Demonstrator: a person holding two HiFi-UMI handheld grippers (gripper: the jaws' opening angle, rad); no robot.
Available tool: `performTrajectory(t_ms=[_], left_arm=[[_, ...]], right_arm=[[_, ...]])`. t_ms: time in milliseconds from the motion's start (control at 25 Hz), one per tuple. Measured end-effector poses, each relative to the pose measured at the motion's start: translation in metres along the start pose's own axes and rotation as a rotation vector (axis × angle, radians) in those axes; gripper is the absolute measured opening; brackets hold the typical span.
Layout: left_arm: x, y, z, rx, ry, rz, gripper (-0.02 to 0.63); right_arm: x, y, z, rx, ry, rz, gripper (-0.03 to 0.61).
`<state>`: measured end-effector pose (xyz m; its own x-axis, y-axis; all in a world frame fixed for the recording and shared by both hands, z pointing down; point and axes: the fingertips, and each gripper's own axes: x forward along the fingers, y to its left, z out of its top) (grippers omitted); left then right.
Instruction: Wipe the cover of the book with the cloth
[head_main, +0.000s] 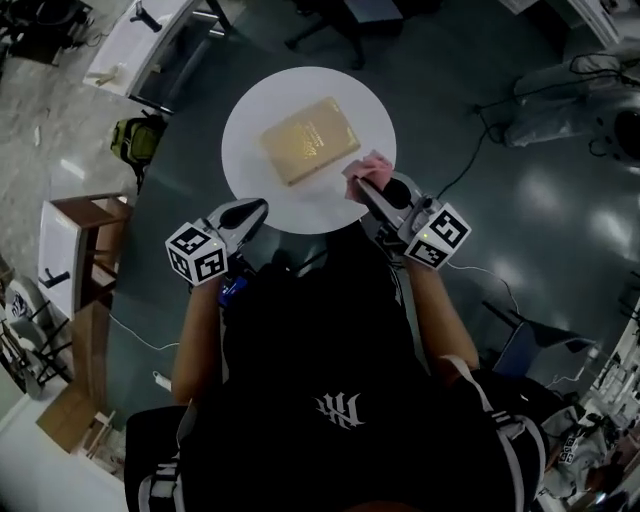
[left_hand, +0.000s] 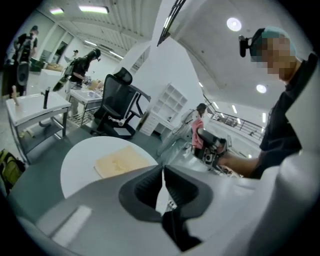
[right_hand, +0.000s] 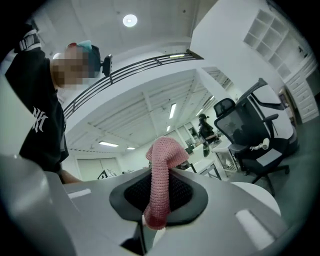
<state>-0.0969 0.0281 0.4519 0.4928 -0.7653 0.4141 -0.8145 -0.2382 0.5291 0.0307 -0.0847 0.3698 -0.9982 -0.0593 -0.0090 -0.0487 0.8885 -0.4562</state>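
Observation:
A tan book (head_main: 310, 140) lies closed in the middle of the round white table (head_main: 255, 110). My right gripper (head_main: 362, 186) hovers at the table's near right edge, shut on a pink knitted cloth (head_main: 368, 166). In the right gripper view the cloth (right_hand: 161, 165) stands up between the pads and folds over at its top. My left gripper (head_main: 258, 207) is at the table's near left edge, its jaws all but together with nothing between them. In the left gripper view the book (left_hand: 122, 161) lies beyond the left gripper (left_hand: 163, 172), with the cloth (left_hand: 197, 131) to the right.
A black office chair (left_hand: 117, 102) stands behind the table. A green backpack (head_main: 138, 138) and wooden furniture (head_main: 85, 250) sit on the floor to the left. Cables (head_main: 480, 120) run across the floor on the right. People stand at benches (left_hand: 80, 65) in the distance.

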Motion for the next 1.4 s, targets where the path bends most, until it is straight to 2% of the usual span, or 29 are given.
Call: performTrajectory(t_ms=[200, 320, 520, 720, 840, 1080, 1400], left_arm=[[0.016, 0.031, 0.001, -0.124, -0.023, 0.172, 0.035], [0.024, 0.043, 0.003, -0.155, -0.034, 0.241, 0.038], [0.038, 0.058, -0.011, -0.198, -0.012, 0.327, 0.056], [0.057, 0.080, -0.035, -0.261, 0.028, 0.374, 0.071], [0.066, 0.096, -0.058, -0.307, 0.053, 0.368, 0.076], [0.085, 0.134, -0.103, -0.370, 0.110, 0.365, 0.101], [0.108, 0.154, -0.127, -0.430, 0.123, 0.296, 0.101]], right_arm=[[0.029, -0.041, 0.002, 0.047, 0.106, 0.167, 0.040], [0.041, -0.054, -0.002, 0.053, 0.154, 0.238, 0.040], [0.061, -0.065, -0.008, 0.057, 0.221, 0.354, 0.040], [0.090, -0.072, -0.020, 0.060, 0.293, 0.420, 0.040], [0.109, -0.076, -0.036, 0.050, 0.347, 0.425, 0.040], [0.148, -0.089, -0.084, 0.038, 0.484, 0.377, 0.040], [0.201, -0.107, -0.163, -0.036, 0.696, 0.262, 0.040]])
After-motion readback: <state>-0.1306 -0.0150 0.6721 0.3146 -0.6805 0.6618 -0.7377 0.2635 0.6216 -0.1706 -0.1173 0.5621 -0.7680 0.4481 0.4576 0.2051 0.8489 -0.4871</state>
